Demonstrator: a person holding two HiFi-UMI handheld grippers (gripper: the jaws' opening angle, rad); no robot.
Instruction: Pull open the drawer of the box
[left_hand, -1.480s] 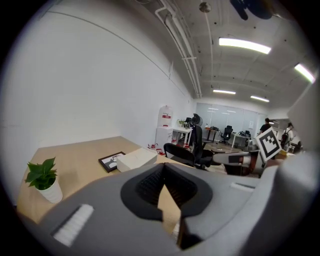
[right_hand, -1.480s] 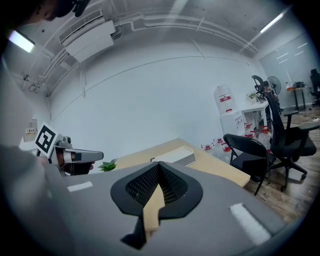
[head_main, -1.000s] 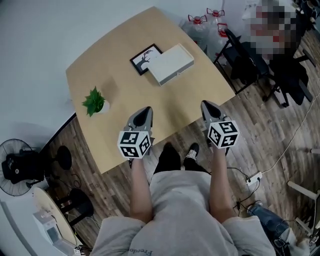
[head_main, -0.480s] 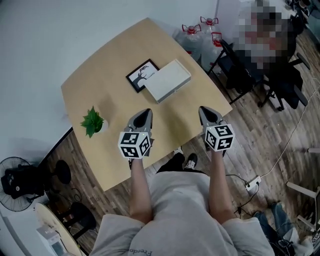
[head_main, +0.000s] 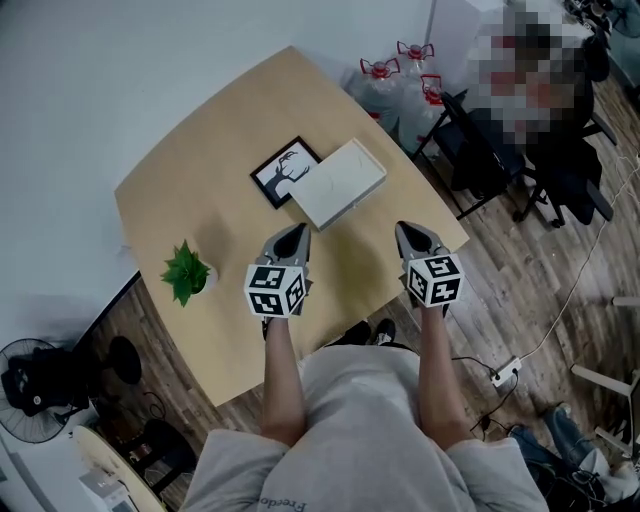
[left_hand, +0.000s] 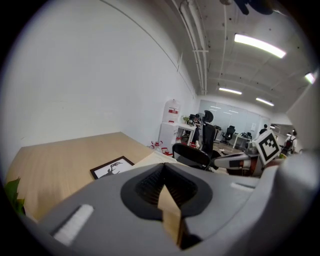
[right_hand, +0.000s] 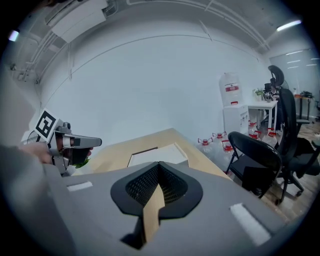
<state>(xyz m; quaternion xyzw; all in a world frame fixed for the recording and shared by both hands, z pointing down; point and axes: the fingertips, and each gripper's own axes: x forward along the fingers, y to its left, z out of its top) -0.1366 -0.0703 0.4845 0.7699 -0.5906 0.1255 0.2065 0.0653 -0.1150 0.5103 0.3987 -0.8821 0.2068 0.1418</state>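
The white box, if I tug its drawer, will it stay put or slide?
The white box looks flat and light, so it'd probably slide on the smooth table rather than tip. The picture frame beside it may shift too.

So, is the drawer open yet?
Not yet. Done: nothing, the white box lies closed on the table beside the deer picture, no drawer sticking out. In hand: the left tool and right tool hover over the table's near edge, jaws together, empty. Left: reach the box, grip the drawer, pull it open.
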